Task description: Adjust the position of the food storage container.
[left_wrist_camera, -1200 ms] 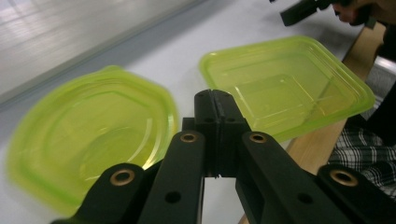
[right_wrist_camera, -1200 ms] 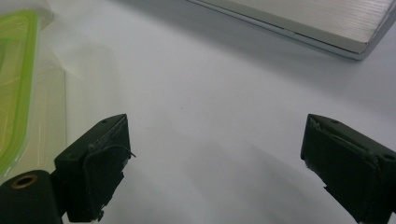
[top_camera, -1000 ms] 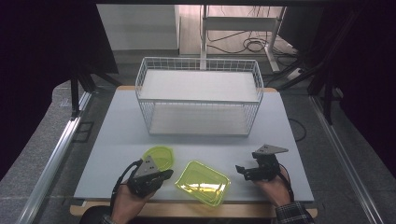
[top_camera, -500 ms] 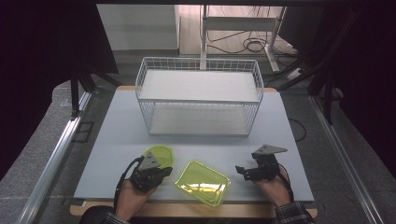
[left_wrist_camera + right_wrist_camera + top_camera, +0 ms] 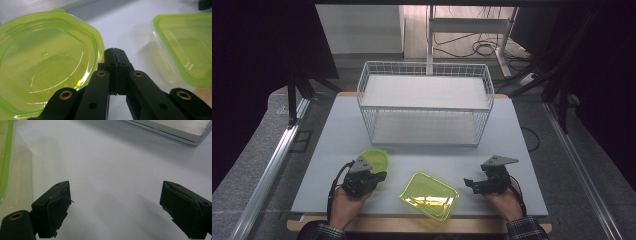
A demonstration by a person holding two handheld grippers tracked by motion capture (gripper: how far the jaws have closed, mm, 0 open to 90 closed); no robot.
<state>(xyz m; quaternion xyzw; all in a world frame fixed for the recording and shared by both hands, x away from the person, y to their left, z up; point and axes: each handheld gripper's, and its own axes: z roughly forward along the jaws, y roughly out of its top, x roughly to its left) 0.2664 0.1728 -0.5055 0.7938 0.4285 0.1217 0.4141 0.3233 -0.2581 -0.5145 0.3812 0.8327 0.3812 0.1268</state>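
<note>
My left gripper (image 5: 115, 53), jaws shut and empty, sits just right of the round green lid (image 5: 47, 65); my right gripper (image 5: 115, 205) gapes empty.

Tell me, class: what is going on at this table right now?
A person holds a gripper in each hand. The left gripper, jaws shut with nothing between them, sits beside a round green lid. The right gripper rests open on the table, holding nothing. A green rectangular container lies between them, and a wire basket stands farther back.
</note>
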